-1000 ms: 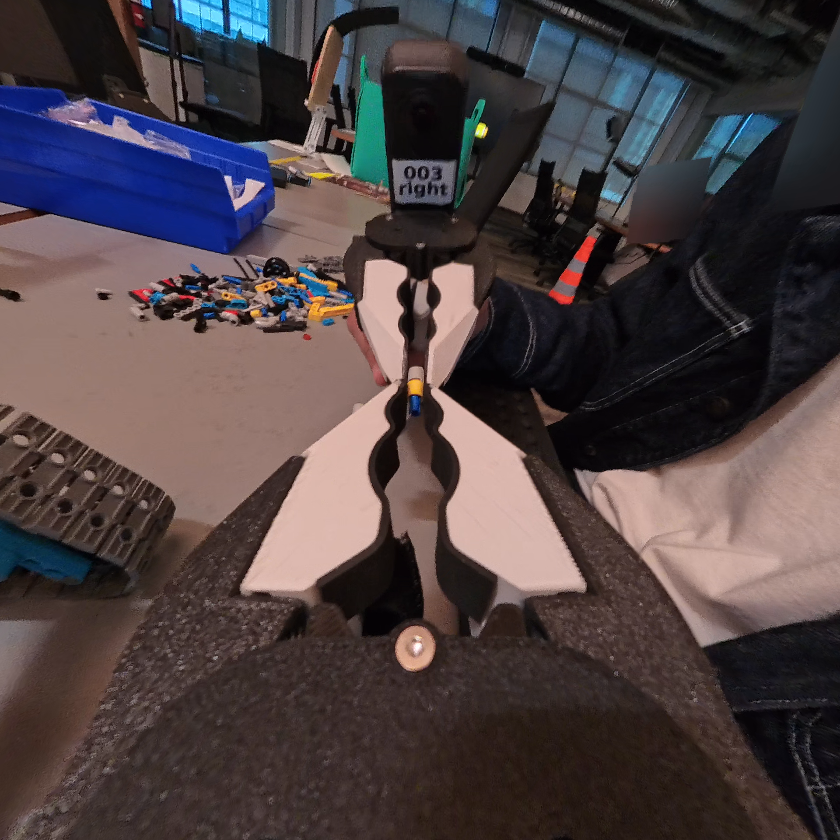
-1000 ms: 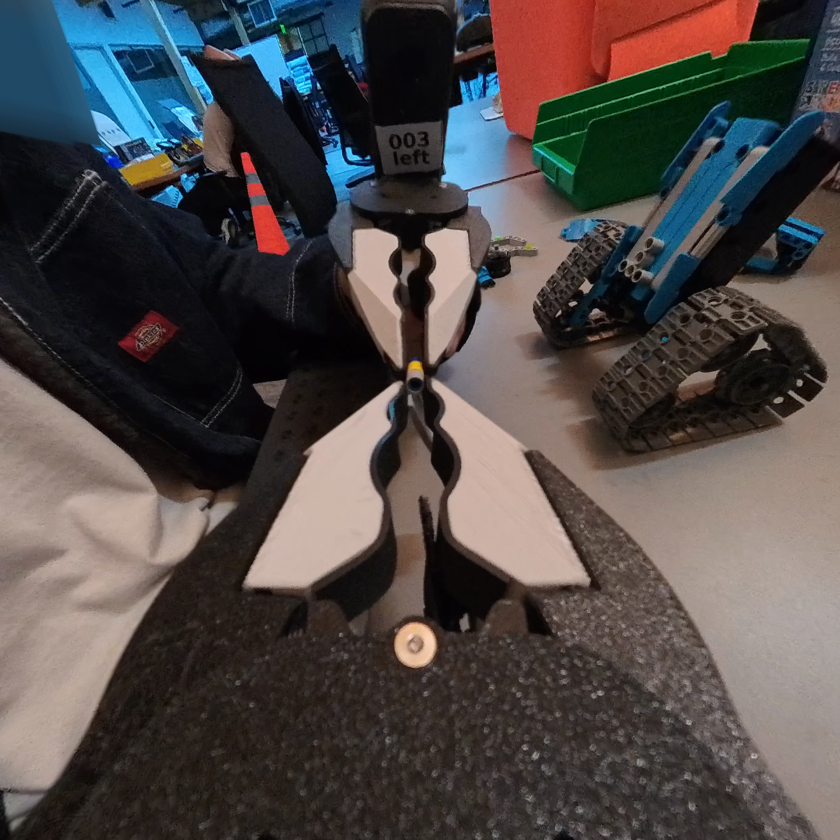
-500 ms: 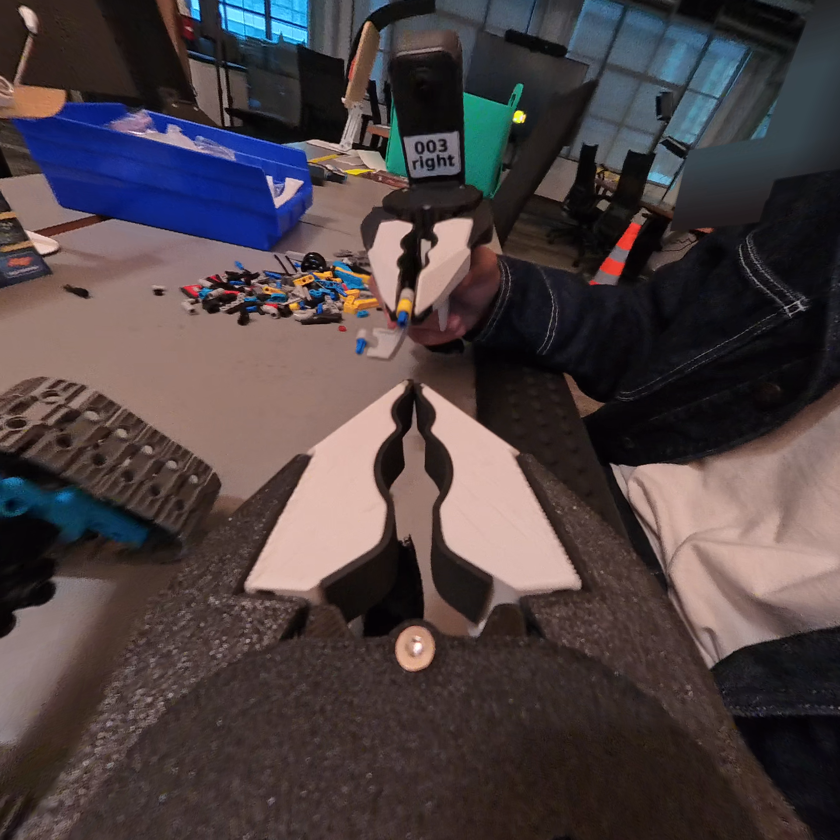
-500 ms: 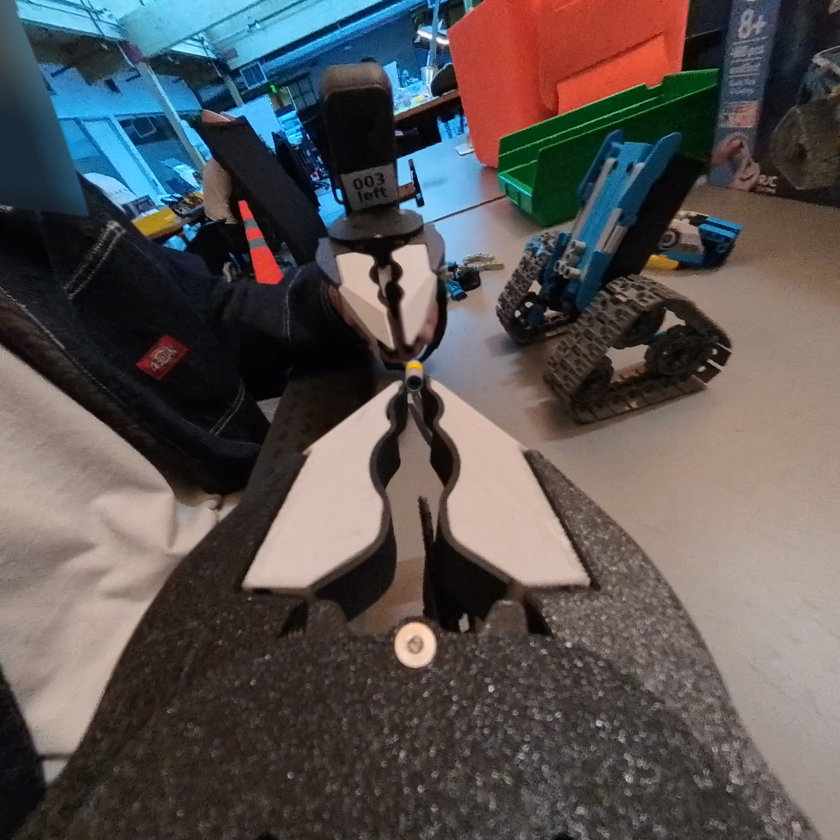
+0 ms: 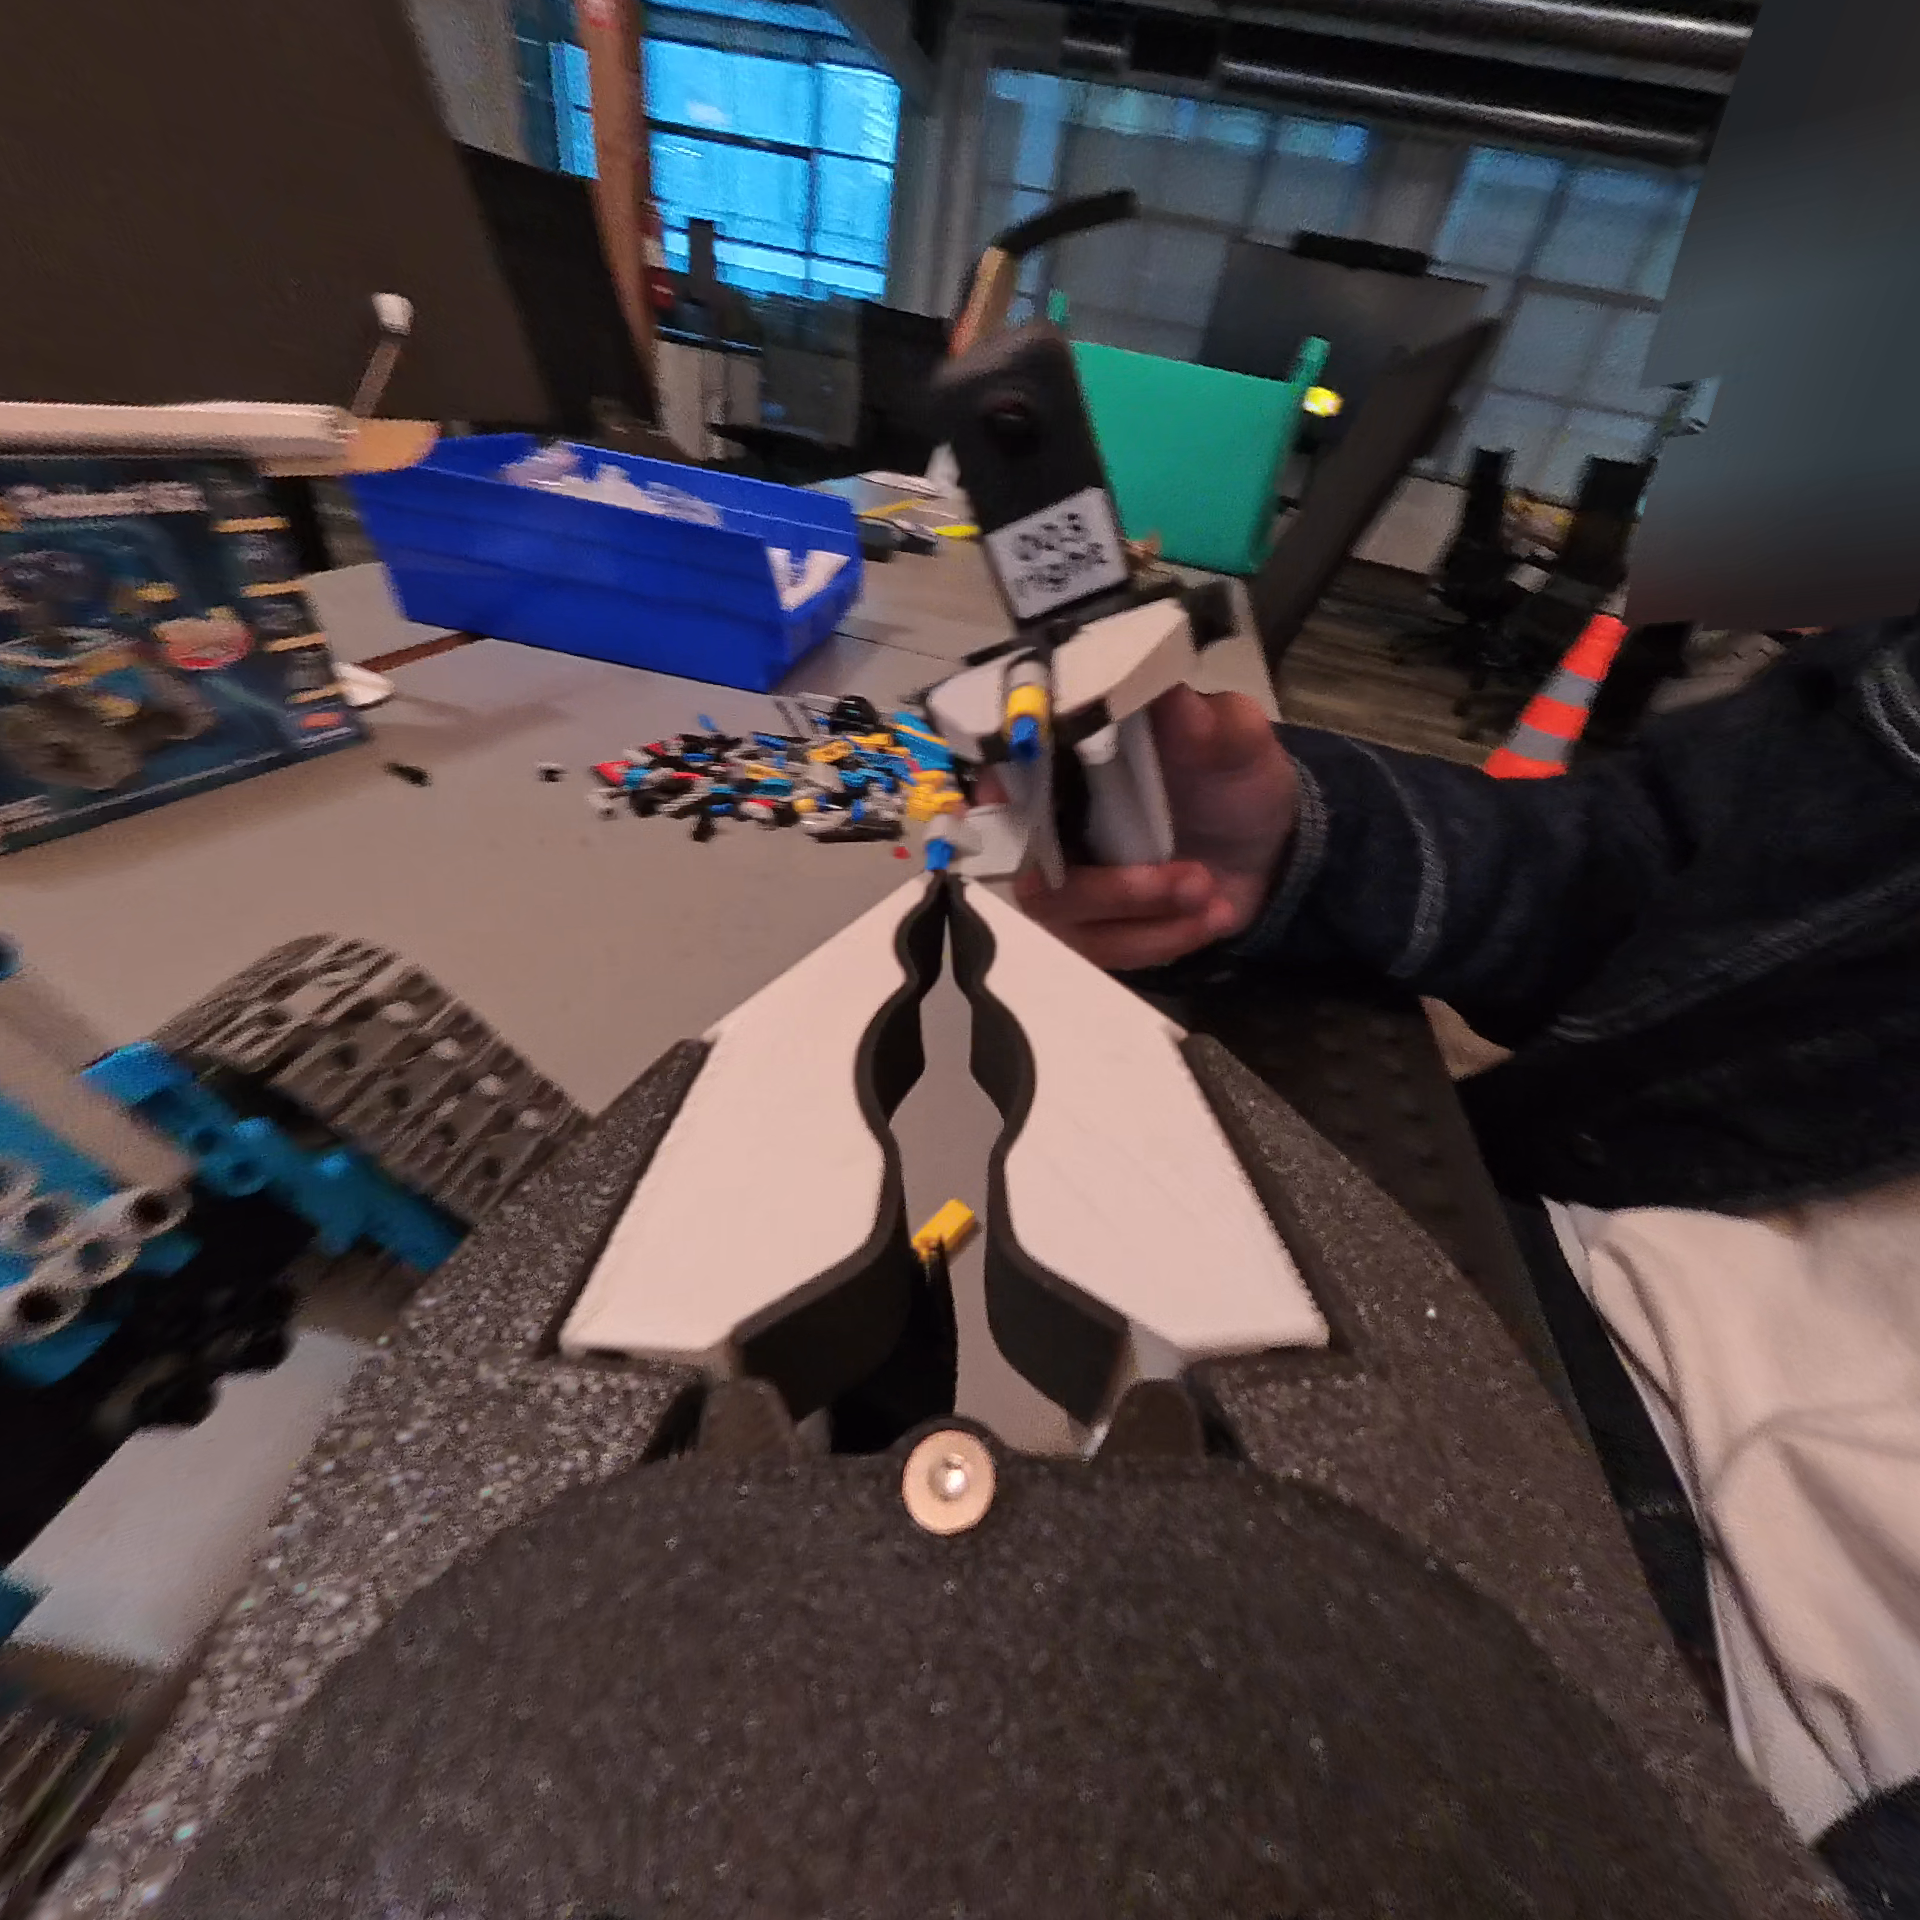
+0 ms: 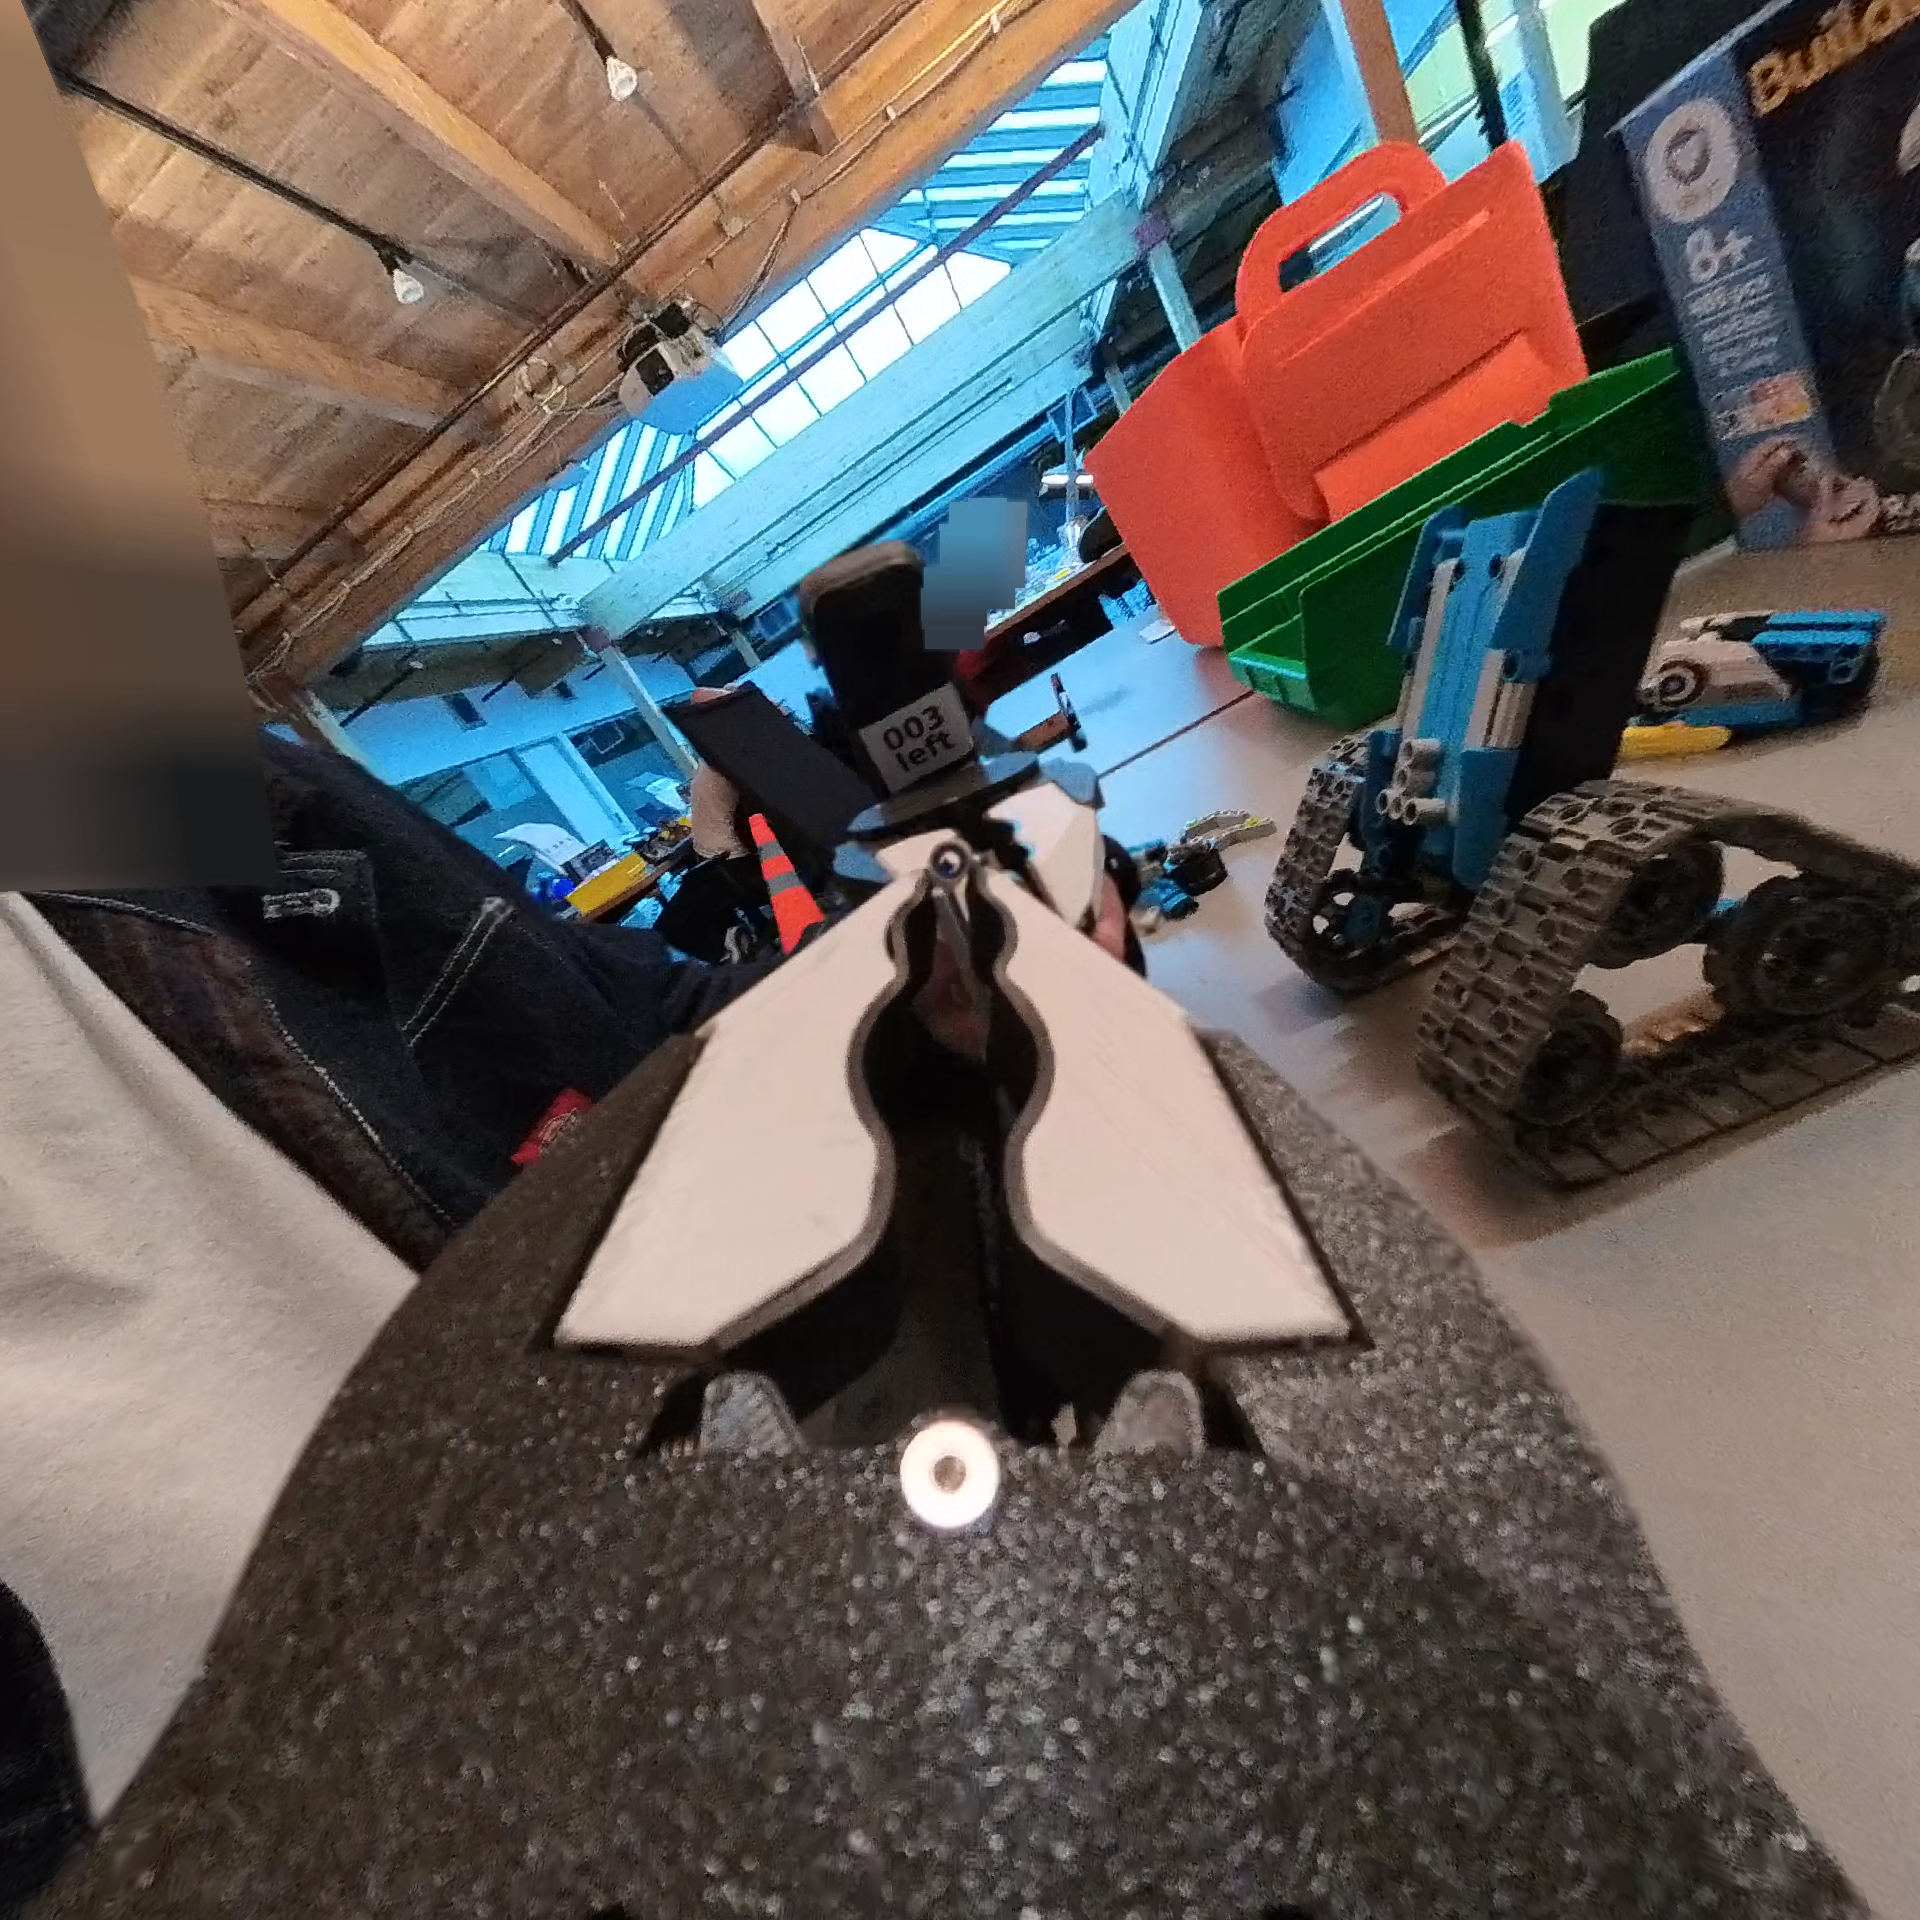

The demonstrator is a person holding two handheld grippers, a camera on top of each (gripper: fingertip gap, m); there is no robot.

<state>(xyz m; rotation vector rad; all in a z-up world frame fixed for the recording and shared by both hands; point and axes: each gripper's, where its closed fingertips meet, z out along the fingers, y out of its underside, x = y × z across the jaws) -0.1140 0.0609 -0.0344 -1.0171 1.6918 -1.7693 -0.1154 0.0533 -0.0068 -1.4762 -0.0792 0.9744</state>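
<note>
Two grippers: the right gripper (image 5: 1023, 727) pinches one yellow-and-blue pin (image 5: 1022, 715); the left gripper (image 5: 943, 883) looks clenched, apparently empty.

blue bin (image 5: 613, 566) — tracked model (image 6: 1579, 883)

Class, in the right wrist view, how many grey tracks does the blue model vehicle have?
2. The near track lies under the blue model vehicle, right of centre; the far track sits left of it. Others may be hidden.
</note>
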